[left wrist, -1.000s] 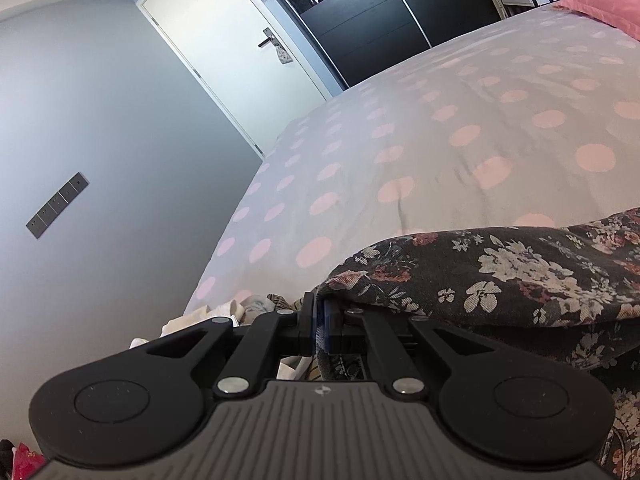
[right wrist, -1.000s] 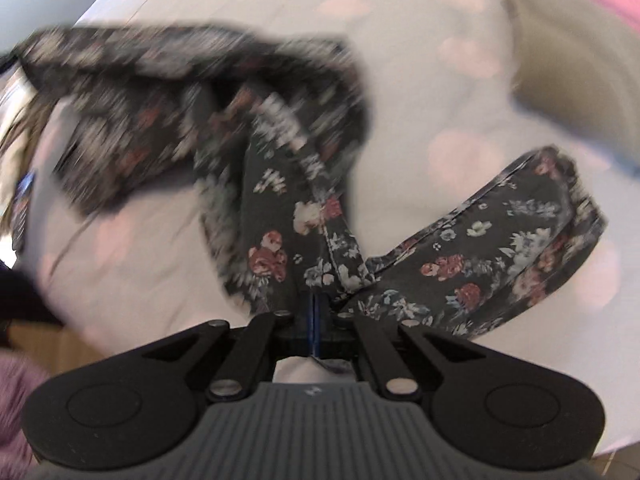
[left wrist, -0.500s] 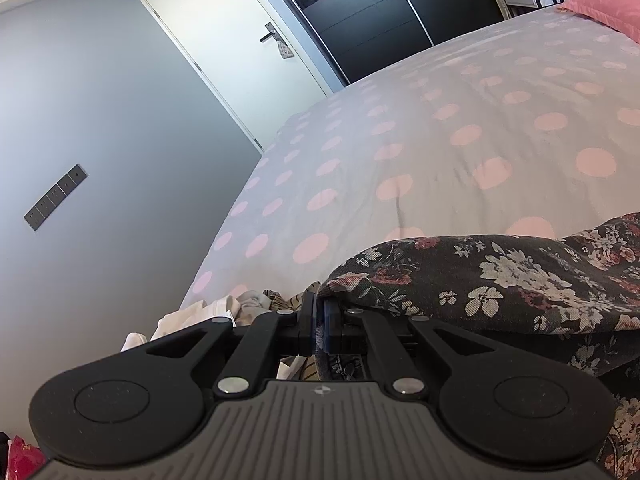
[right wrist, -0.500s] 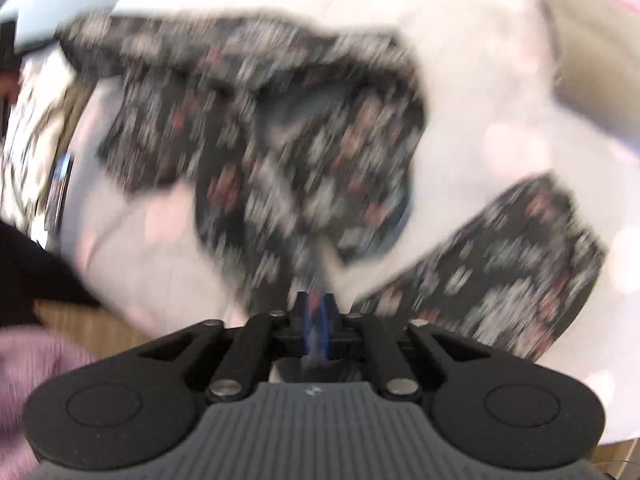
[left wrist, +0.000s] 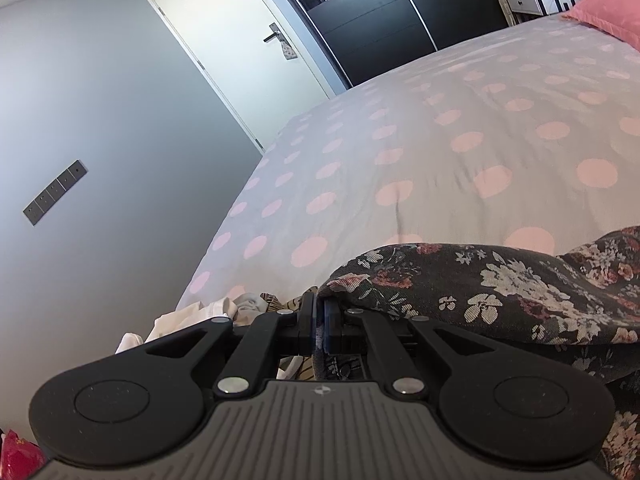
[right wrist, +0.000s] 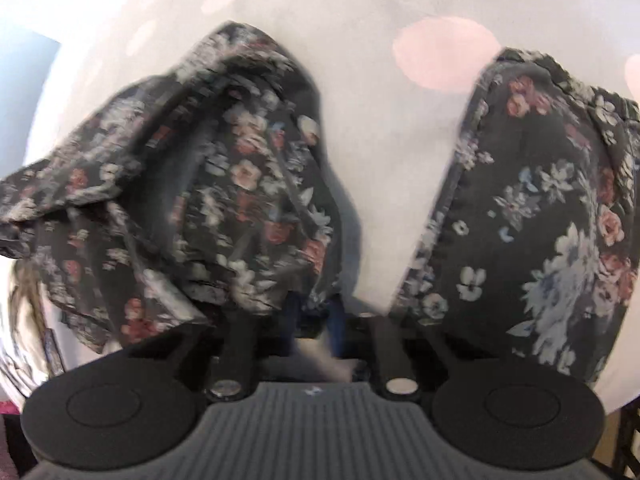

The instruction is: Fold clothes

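Two tongs are at work on one dark floral-print fabric garment (left wrist: pixel 500 292), which lies on the bed's grey cover with pink polka dots (left wrist: pixel 440 152). Your left tongs (left wrist: pixel 319 320) are pressed together on a hem of the garment near the bed's edge, the cloth running off to the right. Your right tongs (right wrist: pixel 316 320) sit under a bunched fold of the same cloth (right wrist: pixel 208 184); the view is blurred, so you cannot tell whether they are pinching it. A second part of the garment (right wrist: pixel 552 216) lies to the right. A pile of pale crumpled clothes (left wrist: pixel 208 312) sits beside your left tongs.
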A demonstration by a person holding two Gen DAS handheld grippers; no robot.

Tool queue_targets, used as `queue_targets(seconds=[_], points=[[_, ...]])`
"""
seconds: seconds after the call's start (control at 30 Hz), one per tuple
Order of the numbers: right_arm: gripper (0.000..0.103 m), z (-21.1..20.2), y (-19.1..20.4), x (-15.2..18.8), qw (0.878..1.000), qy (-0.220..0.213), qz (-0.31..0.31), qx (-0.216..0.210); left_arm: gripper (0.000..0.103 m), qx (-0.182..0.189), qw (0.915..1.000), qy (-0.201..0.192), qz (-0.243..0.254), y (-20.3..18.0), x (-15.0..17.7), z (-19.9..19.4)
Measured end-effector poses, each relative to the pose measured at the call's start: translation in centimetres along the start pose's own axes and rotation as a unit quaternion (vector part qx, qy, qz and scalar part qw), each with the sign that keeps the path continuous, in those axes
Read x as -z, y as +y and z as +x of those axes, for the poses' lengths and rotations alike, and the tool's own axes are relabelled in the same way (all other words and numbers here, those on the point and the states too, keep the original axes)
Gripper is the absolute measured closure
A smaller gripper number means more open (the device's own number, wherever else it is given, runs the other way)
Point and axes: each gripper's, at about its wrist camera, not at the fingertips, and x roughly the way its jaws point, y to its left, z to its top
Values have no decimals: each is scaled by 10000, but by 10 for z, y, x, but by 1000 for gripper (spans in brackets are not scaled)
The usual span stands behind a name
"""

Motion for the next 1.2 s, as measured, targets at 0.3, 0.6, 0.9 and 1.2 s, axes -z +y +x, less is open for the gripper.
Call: queue_targets(seconds=[0.3,0.6,0.9,1.2], points=[[92,-106,29,-9,9526,-1810,-1391,2011,101,145,9957,-434,-800,29,-6,-29],[92,-220,-12,-13,8989,-2931,-1023,3091,101,919,9850,-735,-1264,63,-8,-88],[92,-267,-33,-39,8768,-3021,-956,3616,101,2123,9693,-66,-1239,69,2,-114],[92,-187,-32,-151,8688,-2323,-1421,4136,102,1972,9781,470,-469,11,-44,-36]])
